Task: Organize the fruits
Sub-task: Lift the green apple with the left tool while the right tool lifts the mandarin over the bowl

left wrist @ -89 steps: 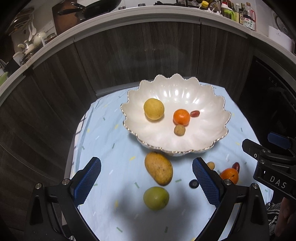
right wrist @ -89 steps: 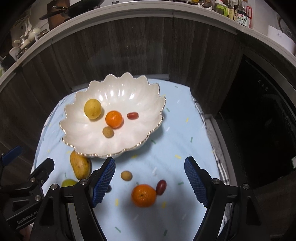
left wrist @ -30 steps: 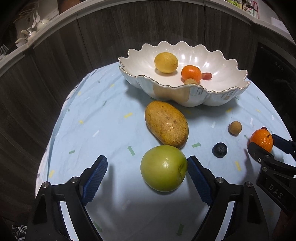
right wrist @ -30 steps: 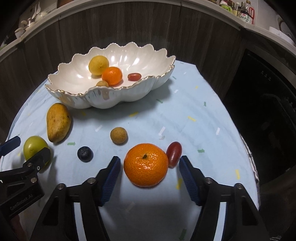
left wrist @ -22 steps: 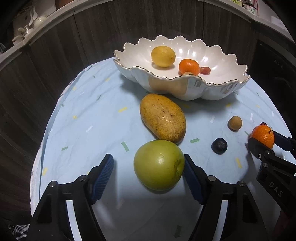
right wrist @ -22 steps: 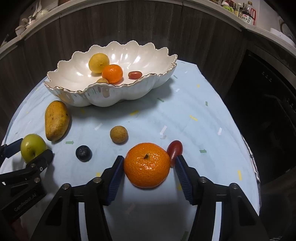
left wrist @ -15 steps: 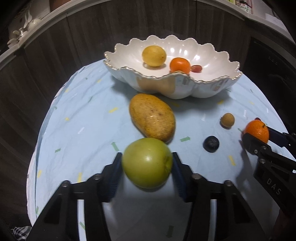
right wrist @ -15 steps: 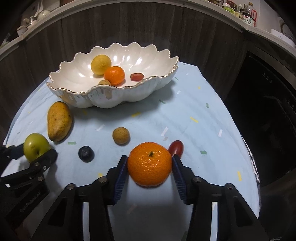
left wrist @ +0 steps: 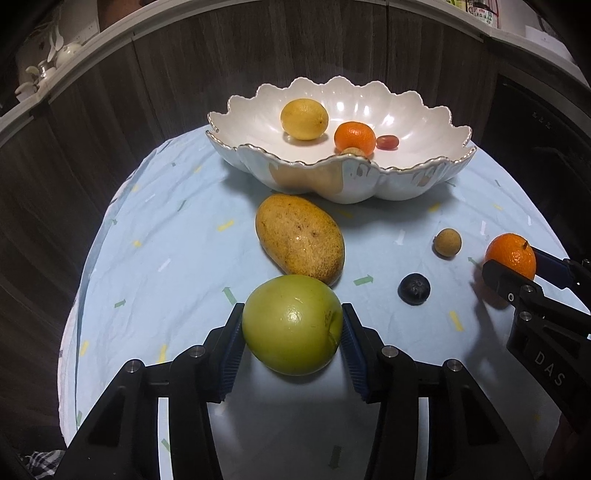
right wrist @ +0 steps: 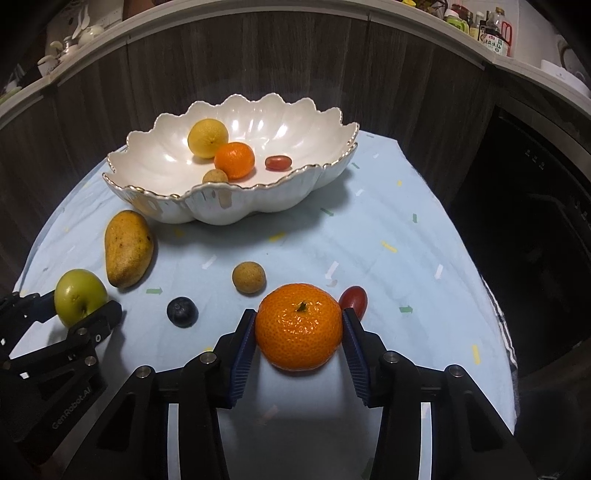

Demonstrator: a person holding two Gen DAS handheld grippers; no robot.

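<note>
My left gripper [left wrist: 291, 326] is shut on a green apple [left wrist: 291, 325] low over the light blue cloth. My right gripper [right wrist: 299, 328] is shut on an orange mandarin [right wrist: 298, 326], which also shows in the left wrist view [left wrist: 511, 254]. A white scalloped bowl [left wrist: 424, 177] stands behind, holding a lemon [left wrist: 304, 119], a mandarin [left wrist: 354, 138], a red grape tomato [left wrist: 387, 142] and a small brown longan [right wrist: 215, 176]. On the cloth lie a mango [left wrist: 300, 240], a longan [left wrist: 447, 242], a blueberry [left wrist: 413, 288] and a red grape tomato [right wrist: 353, 298].
The cloth [left wrist: 166, 266] covers a small round table in front of dark wood cabinet fronts [left wrist: 110, 110]. A dark appliance [right wrist: 535, 206] is at the right. Bottles stand on the counter [right wrist: 491, 33] above.
Both grippers came down toward the table and closed: the left on the green apple, the right on the mandarin. The other fruits have not moved.
</note>
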